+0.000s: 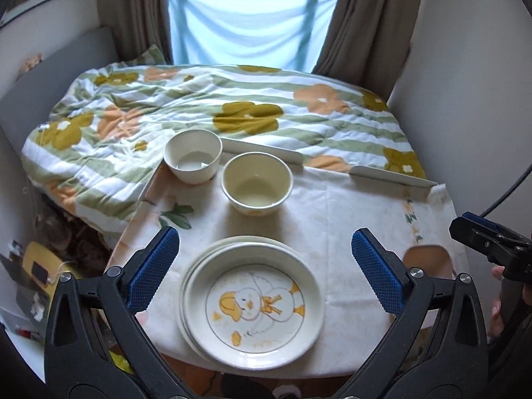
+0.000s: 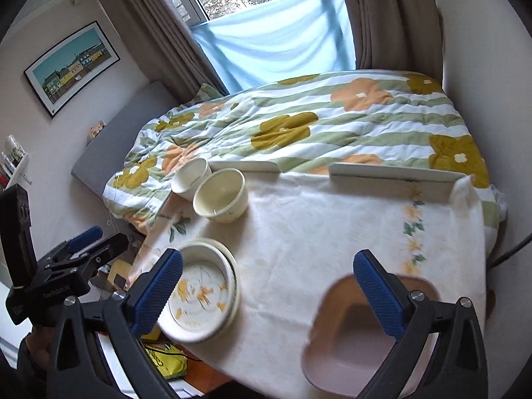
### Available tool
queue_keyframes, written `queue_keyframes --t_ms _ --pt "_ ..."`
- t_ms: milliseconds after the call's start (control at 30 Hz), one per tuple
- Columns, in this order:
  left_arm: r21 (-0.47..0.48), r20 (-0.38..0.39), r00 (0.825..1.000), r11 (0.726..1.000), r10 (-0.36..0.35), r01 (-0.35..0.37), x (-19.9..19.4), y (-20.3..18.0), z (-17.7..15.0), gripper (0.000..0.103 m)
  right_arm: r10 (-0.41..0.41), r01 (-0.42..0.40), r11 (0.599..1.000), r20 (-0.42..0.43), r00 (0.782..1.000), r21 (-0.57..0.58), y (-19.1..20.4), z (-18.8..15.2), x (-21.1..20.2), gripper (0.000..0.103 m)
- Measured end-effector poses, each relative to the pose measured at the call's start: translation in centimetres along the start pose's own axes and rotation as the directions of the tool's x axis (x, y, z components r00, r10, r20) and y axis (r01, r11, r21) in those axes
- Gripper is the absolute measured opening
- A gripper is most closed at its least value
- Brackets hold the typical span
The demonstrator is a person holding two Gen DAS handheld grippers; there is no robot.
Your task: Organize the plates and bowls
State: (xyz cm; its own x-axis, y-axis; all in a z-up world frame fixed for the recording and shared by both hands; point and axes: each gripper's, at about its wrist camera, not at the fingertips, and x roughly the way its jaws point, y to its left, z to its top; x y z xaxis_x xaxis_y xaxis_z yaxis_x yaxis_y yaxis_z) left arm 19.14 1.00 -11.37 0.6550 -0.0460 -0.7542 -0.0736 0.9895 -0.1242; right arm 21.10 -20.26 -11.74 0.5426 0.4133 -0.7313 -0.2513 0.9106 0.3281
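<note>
A stack of white plates (image 1: 256, 299) (image 2: 199, 292), the top one with a yellow duck drawing, sits near the front of the cloth-covered table (image 1: 349, 206) (image 2: 316, 219). Behind it stand two empty cream bowls, one plain (image 1: 193, 156) (image 2: 189, 176) and one slightly larger (image 1: 256, 183) (image 2: 221, 196). A pink squarish dish (image 2: 349, 342) (image 1: 429, 259) lies at the front right. My left gripper (image 1: 266, 239) hovers open above the plate stack, nothing between its fingers. Above the pink dish my right gripper (image 2: 269, 259) is open and empty too.
A bed with a floral striped duvet (image 1: 232, 109) (image 2: 332, 123) adjoins the table's far edge, where two low white rails (image 1: 262, 149) (image 2: 392, 173) stand. Curtains and a window lie beyond. Clutter and a yellow item (image 1: 40, 266) sit on the floor at the left.
</note>
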Motion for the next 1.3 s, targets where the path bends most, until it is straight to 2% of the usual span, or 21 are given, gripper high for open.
queue_keyframes --t_ms 133,267,467,533,600,733,833,900,967,1000,1067,1133,1200,1300 --pt "-0.030 -0.058 0.998 0.999 -0.034 0.033 2.8 3.9 2.2 0.103 0.008 -0.007 1.000 -0.034 0.999 0.027 1.9 1.9 3.8 0.102" --pt "-0.029 -0.131 0.990 0.998 -0.050 0.047 6.7 6.4 4.1 0.103 -0.016 0.021 0.998 -0.088 0.996 0.057 3.1 3.2 8.4 0.102" --pt "0.001 -0.281 0.956 0.996 -0.087 0.091 14.0 8.5 6.1 0.102 -0.094 0.111 0.990 -0.192 0.977 0.081 4.3 4.2 14.8 0.101" --pt "0.030 -0.321 0.943 0.995 -0.085 0.100 15.9 8.1 6.2 0.100 -0.114 0.135 0.988 -0.233 0.966 0.079 4.5 4.2 16.7 0.097" --pt "0.054 -0.356 0.931 0.992 -0.085 0.111 18.0 7.7 6.3 0.096 -0.130 0.156 0.985 -0.275 0.953 0.075 4.7 4.1 18.7 0.087" --pt "0.082 -0.415 0.905 0.987 -0.092 0.138 21.4 7.0 5.8 0.077 -0.150 0.188 0.978 -0.330 0.932 0.087 4.7 4.0 21.5 0.075" --pt "0.091 -0.438 0.894 0.985 -0.092 0.146 23.2 6.6 5.6 0.065 -0.161 0.200 0.977 -0.355 0.921 0.076 4.6 3.9 23.1 0.068" --pt "0.086 -0.455 0.885 0.984 -0.098 0.154 24.1 6.6 5.5 0.055 -0.154 0.197 0.977 -0.375 0.914 0.079 4.5 3.9 24.1 0.056" --pt "0.090 -0.463 0.881 0.984 -0.098 0.156 24.6 6.6 5.5 0.043 -0.142 0.188 0.979 -0.385 0.912 0.084 4.3 3.9 24.8 0.049" --pt "0.094 -0.467 0.879 0.983 -0.096 0.157 24.8 6.5 5.4 0.041 -0.137 0.184 0.979 -0.391 0.910 0.086 4.3 3.9 25.1 0.043" --pt "0.094 -0.479 0.870 0.980 -0.112 0.177 25.3 6.3 5.3 0.028 -0.125 0.174 0.981 -0.396 0.910 0.090 4.3 3.9 25.6 0.034" --pt "0.100 -0.483 0.868 0.976 -0.121 0.191 25.6 6.1 5.3 0.024 -0.120 0.170 0.981 -0.391 0.913 0.095 4.4 3.8 25.7 0.031" --pt "0.099 -0.481 0.868 0.975 -0.127 0.198 25.6 5.9 5.2 0.022 -0.103 0.153 0.983 -0.381 0.919 0.102 4.6 3.8 25.8 0.021" --pt "0.116 -0.474 0.872 0.974 -0.119 0.196 25.6 5.5 5.3 0.020 -0.121 0.166 0.982 -0.374 0.920 0.090 5.0 3.9 25.9 0.019"
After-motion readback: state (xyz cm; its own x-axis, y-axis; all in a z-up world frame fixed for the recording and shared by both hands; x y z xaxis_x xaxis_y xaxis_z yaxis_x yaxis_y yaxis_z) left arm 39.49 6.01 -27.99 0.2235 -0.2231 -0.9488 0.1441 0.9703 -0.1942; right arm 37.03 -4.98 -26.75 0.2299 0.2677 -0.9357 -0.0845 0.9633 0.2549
